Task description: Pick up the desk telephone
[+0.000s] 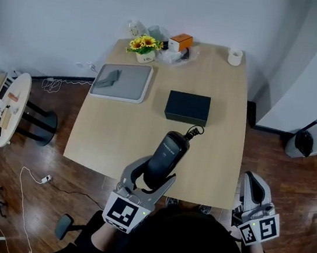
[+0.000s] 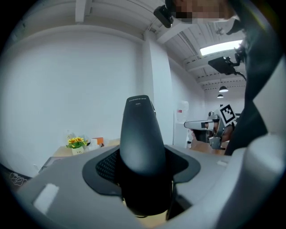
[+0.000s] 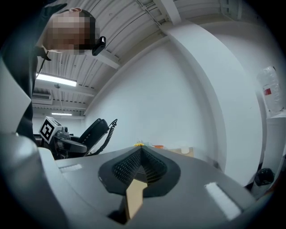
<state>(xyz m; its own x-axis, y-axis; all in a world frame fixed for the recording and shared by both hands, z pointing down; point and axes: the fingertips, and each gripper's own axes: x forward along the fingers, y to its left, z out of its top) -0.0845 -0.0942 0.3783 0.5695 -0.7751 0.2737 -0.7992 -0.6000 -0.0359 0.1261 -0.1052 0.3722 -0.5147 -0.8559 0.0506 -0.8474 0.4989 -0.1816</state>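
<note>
My left gripper (image 1: 153,181) is shut on the black telephone handset (image 1: 166,158), held raised over the near edge of the wooden table (image 1: 145,133). A coiled cord (image 1: 193,132) runs from the handset toward the black telephone base (image 1: 187,107) at the table's middle. In the left gripper view the handset (image 2: 140,138) stands upright between the jaws and fills the centre. My right gripper (image 1: 252,197) hangs off the table's right front corner, jaws together with nothing between them. The right gripper view shows the handset (image 3: 91,131) and cord at left.
A grey tray (image 1: 123,81) holding a dark cloth lies at the table's left rear. A yellow flower pot (image 1: 145,47), an orange box (image 1: 180,41) and a white roll (image 1: 235,56) line the far edge. A round side table (image 1: 14,107) stands on the floor at left.
</note>
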